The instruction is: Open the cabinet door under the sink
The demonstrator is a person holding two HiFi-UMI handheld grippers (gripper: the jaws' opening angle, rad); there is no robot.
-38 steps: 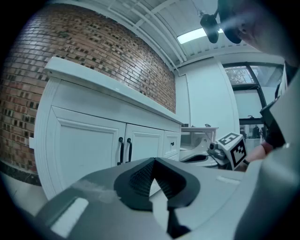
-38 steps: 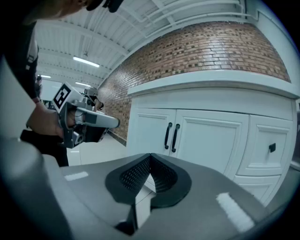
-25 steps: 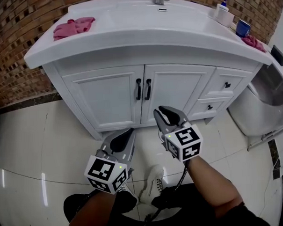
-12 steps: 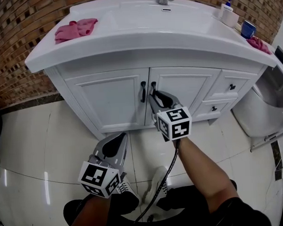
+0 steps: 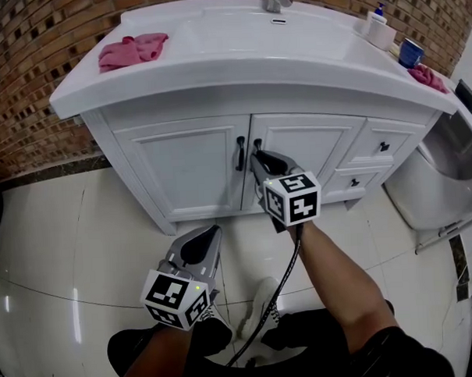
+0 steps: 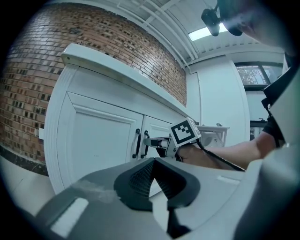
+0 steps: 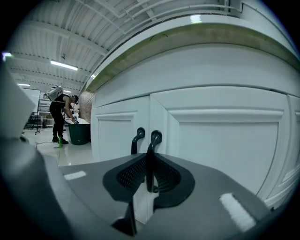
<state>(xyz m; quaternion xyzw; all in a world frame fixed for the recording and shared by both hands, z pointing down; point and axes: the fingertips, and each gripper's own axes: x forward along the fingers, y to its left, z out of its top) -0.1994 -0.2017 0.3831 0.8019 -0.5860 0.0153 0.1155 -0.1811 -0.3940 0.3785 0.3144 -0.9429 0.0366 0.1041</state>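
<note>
The white vanity under the sink [image 5: 237, 31] has two shut doors, a left door [image 5: 180, 167] and a right door [image 5: 316, 149], each with a black vertical handle at the middle seam. My right gripper [image 5: 258, 158] is at the right door's handle [image 7: 154, 138], and the bar runs down between the pads, which close on it. The left door's handle [image 7: 138, 136] stands free beside it. My left gripper [image 5: 206, 238] hangs low over the floor, short of the cabinet, shut on nothing. In the left gripper view the right gripper [image 6: 149, 140] shows at the handles.
Two small drawers [image 5: 382, 146] sit right of the doors. A toilet [image 5: 434, 175] stands at the far right. On the counter lie a pink cloth [image 5: 132, 49], a soap bottle [image 5: 373, 23] and a blue cup [image 5: 406, 53]. A brick wall [image 5: 20, 84] runs behind. A person [image 7: 60, 119] stands far off.
The right gripper has gone forward from the floor area up to the right door's handle and stays there. The left gripper has dropped back a little. Both doors remain shut.
</note>
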